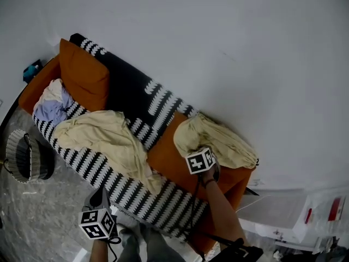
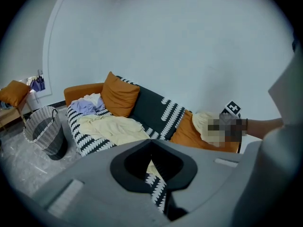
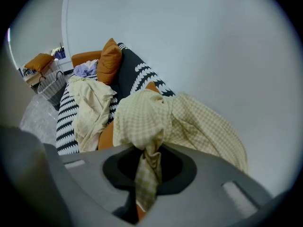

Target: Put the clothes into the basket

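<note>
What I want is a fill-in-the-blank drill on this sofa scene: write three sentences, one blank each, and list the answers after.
1. The gripper shut on the checked yellow cloth is the person's ______ one.
2. The basket stands on the ______, just past the far end of the sofa.
3. The cushion leaning against the sofa's back is ______.
Missing words: right; floor; orange.
</note>
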Tool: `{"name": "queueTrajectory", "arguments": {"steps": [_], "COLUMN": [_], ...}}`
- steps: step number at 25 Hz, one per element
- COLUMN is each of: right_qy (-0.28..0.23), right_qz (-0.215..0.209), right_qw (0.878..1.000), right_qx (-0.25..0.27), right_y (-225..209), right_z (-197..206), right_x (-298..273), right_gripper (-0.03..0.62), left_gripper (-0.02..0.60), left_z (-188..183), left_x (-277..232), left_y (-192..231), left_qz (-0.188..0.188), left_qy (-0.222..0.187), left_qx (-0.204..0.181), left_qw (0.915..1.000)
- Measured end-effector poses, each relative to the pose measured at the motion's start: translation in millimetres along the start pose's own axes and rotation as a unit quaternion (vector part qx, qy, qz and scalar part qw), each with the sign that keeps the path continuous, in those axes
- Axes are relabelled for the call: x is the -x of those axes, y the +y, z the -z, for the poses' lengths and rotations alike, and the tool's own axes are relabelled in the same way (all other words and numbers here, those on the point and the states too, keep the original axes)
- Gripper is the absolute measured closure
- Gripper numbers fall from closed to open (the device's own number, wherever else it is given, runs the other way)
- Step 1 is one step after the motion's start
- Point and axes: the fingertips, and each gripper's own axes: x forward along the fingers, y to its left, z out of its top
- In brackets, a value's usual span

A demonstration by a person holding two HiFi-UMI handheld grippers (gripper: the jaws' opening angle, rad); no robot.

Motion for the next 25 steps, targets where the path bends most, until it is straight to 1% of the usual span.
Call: {"name": "queueTrajectory", "arguments": {"steps": [2, 6, 11, 15, 22, 25], "right_qy": [-0.010, -0.022, -0.049, -0.071, -0.129, -0.157], "right_qz": [-0.005, -0.003, -0.022, -0.016, -0.009, -0.010], "right_qw": [1.000, 1.000, 0.997, 0.996, 0.990, 0.986], "right_qx": [-0.012, -0.018, -0.049, -0.050, -0.052, -0.054], "right_y": [1.3, 7.3, 19.1, 25.4, 36.9, 42.7], "right_z": [-2.3, -0.5, -7.1, -14.8, -56.0, -75.6], "right_x": [14.6, 43.9, 82.2, 116.0, 182.2, 210.5], "right_gripper": [0.542, 0.545, 0.545, 0.545, 0.545, 0.546], "left_gripper": [0.588, 0.588, 0.588, 0.588, 0.588, 0.588], "left_z": [-3.2, -13.7, -34.8, -41.5, -69.3, -79.2], "left_x": [3.6, 18.2, 42.2, 62.6, 98.6, 113.9], "left_y": [-11.0, -21.1, -16.5, -11.4, -2.0, 1.5], "left_qz": [0.009, 0.019, 0.019, 0.017, 0.024, 0.031], "left_qy": [-0.007, -0.021, -0.051, -0.067, -0.107, -0.122], "left_qx": [-0.008, -0.015, -0.017, -0.008, -0.004, 0.002], "left_qw": [0.9999, 0.9995, 0.9984, 0.9976, 0.9939, 0.9920]}}
